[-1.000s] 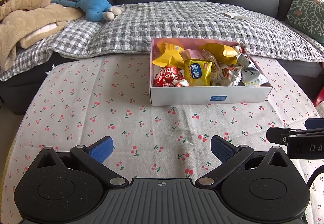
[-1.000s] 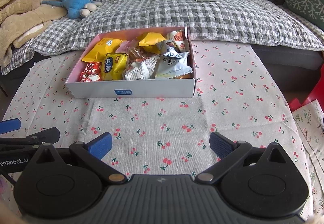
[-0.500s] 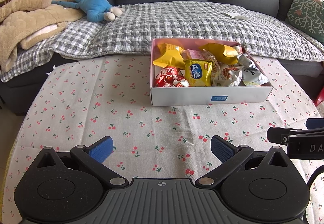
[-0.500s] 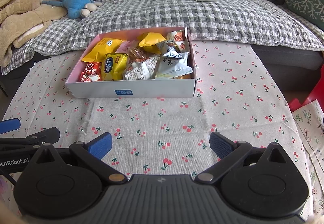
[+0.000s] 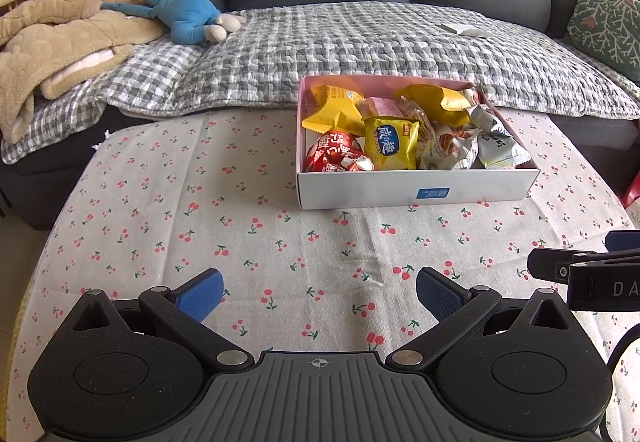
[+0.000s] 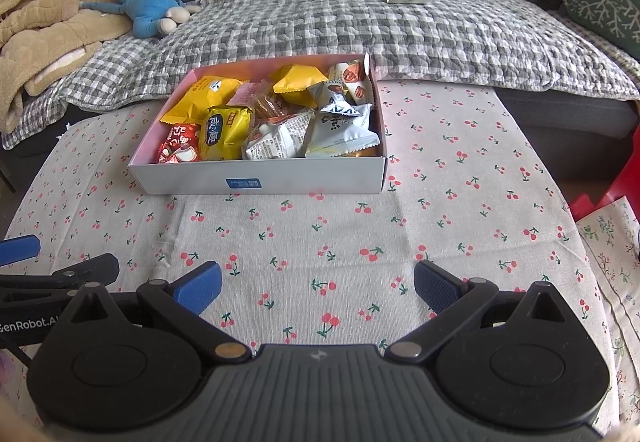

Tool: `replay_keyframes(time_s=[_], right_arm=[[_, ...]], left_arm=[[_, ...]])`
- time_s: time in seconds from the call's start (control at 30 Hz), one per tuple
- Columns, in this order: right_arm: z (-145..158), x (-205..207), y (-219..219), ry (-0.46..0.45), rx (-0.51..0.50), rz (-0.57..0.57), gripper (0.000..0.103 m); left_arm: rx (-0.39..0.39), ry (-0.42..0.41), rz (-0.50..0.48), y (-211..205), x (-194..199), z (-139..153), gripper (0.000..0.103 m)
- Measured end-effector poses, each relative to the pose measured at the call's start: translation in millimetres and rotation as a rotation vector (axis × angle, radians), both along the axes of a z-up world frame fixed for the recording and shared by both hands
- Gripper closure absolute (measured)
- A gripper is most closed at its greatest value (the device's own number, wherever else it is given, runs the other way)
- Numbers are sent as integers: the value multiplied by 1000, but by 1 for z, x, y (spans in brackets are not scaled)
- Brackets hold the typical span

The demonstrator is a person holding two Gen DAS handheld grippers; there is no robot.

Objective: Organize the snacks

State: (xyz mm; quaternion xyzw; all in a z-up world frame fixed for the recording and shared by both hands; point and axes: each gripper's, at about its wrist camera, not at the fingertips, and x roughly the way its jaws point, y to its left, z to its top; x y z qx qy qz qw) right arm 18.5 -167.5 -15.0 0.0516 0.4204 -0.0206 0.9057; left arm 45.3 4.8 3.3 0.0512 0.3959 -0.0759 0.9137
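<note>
From the left wrist view, the job looks almost done. All the snacks [image 5: 404, 130] sit inside the white box [image 5: 416, 192], and no snack lies loose on the desk [image 5: 200, 210]. The box stands at the far side of the desk, close to the sofa. The left claw [image 5: 318, 292] is wide and holds nothing. It hangs low over the cherry cloth, well apart from the box. I think there is little left to do, maybe just tidying the packs.

From the right wrist view, the box [image 6: 256, 182] is ahead and a bit to the left. It is full. There is a red pack [image 6: 178, 148], yellow packs [image 6: 226, 132] and white packs [image 6: 340, 132], all piled close and a bit messy. The right claw [image 6: 316, 288] is wide too, with nothing in it, near the front of the desk [image 6: 460, 178]. The left claw pokes in at the left edge.
</note>
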Motion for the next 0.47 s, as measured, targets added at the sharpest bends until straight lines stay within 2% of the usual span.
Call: replay_keyframes(time_s=[0.47], right_arm=[[0,0,1,-1,0,-1,1]], left_arm=[[8,-9,-8,-2,-1,0,0]])
